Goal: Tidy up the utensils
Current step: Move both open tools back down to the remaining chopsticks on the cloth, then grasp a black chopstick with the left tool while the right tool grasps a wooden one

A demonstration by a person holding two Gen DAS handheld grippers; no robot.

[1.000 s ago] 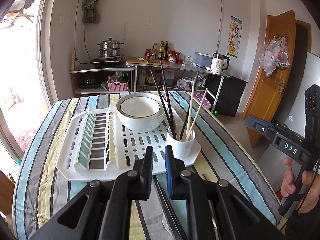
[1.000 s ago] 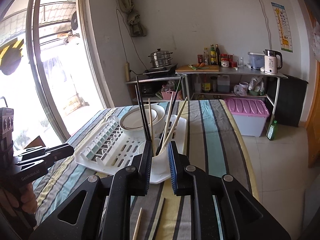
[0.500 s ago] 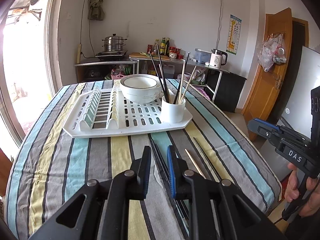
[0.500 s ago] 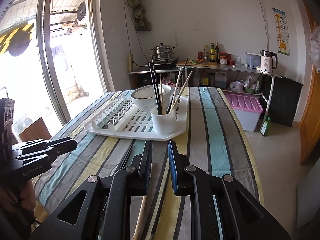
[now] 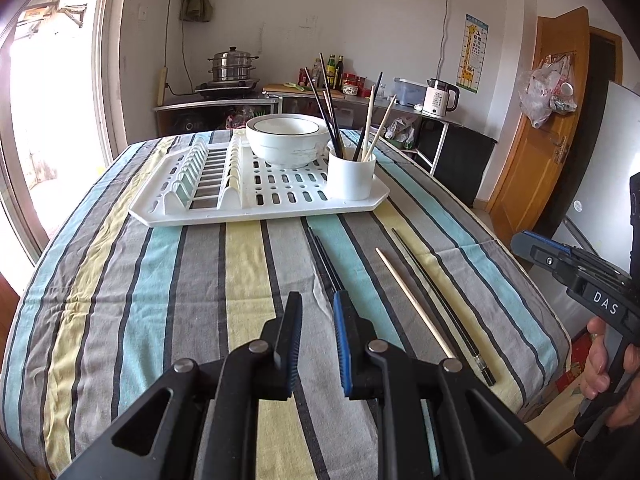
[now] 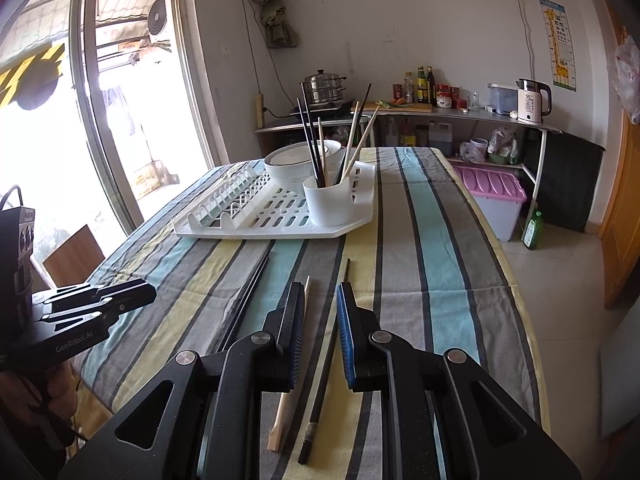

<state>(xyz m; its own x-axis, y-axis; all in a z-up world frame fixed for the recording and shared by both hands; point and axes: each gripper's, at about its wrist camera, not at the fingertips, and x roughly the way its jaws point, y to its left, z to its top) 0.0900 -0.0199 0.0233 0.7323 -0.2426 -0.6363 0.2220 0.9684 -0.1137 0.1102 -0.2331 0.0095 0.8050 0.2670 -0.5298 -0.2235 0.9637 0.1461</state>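
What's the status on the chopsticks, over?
Left hand-held gripper and right hand-held gripper open, empty. Loose chopsticks on tablecloth; others in white cup. Path unobstructed.

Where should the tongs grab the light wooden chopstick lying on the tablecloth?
Probably near its middle, coming straight down from above. The wooden chopstick lies flat on the tablecloth, thin and long, beside a black chopstick, so the fingers should straddle it crosswise.

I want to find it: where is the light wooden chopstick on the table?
In the right wrist view, the wooden chopstick lies on the striped cloth, left of the black chopstick.
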